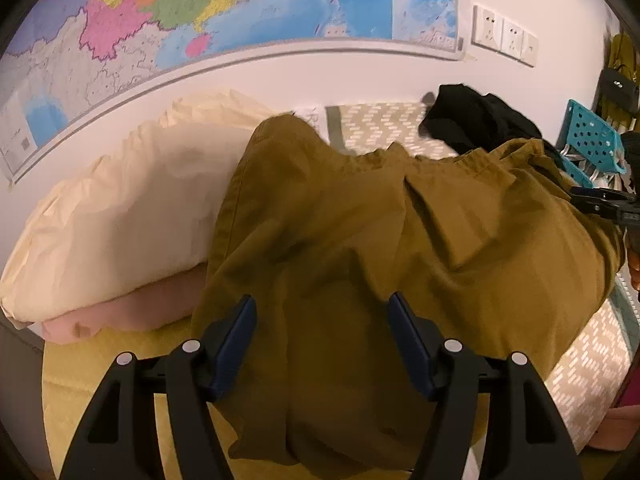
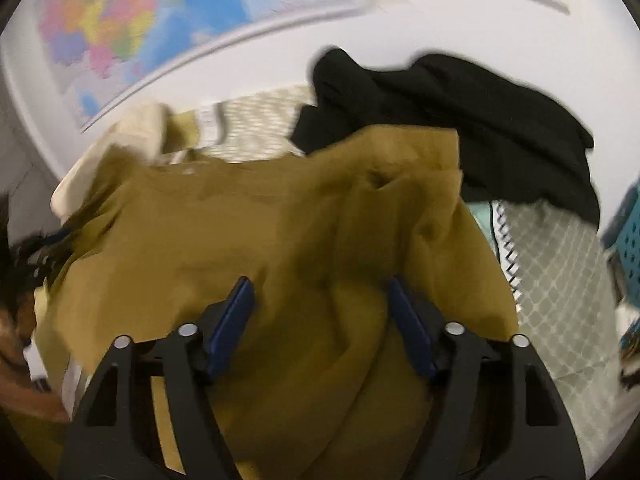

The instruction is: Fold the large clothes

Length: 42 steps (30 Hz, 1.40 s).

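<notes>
Mid-fold on the olive garment point(image 1: 360, 216): left gripper point(image 1: 322, 340) and right gripper point(image 2: 320, 320) both spread, gripping nothing; next move needs fresh edge pinches

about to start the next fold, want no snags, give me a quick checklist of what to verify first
1. Left gripper open over the olive-brown cotton garment: ok.
2. Right gripper open, not pinching cloth: ok.
3. Garment lying flat: not ok, creased and bunched.
4. Black crumpled garment clear of the olive one: not ok, the two meet at the far edge.
5. Cream pillow clear of the garment: not ok, the cloth drapes onto it.
6. Hems and corners located: cannot tell.
</notes>
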Each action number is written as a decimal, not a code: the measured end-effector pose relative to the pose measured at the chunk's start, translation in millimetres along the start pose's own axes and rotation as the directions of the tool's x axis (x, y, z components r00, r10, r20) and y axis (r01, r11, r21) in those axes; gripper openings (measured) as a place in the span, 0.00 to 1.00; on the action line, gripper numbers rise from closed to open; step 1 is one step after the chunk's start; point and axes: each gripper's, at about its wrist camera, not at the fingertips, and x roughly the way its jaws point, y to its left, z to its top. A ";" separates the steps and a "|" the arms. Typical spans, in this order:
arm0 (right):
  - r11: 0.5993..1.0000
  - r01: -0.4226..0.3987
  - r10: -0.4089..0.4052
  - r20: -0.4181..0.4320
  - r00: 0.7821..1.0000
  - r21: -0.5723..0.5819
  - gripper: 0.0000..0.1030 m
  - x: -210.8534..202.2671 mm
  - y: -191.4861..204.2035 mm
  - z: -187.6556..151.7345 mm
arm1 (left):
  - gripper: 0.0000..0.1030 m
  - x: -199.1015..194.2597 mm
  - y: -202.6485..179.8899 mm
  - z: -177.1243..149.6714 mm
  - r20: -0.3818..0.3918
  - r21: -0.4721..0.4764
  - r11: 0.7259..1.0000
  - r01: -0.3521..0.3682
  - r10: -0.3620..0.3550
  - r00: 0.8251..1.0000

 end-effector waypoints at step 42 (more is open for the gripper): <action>0.926 -0.237 0.199 0.154 0.968 0.295 0.91 -121.3 -39.2 -103.0 | 0.74 -38.6 47.5 -90.0 -0.026 -0.316 0.903 0.292 -0.316 0.949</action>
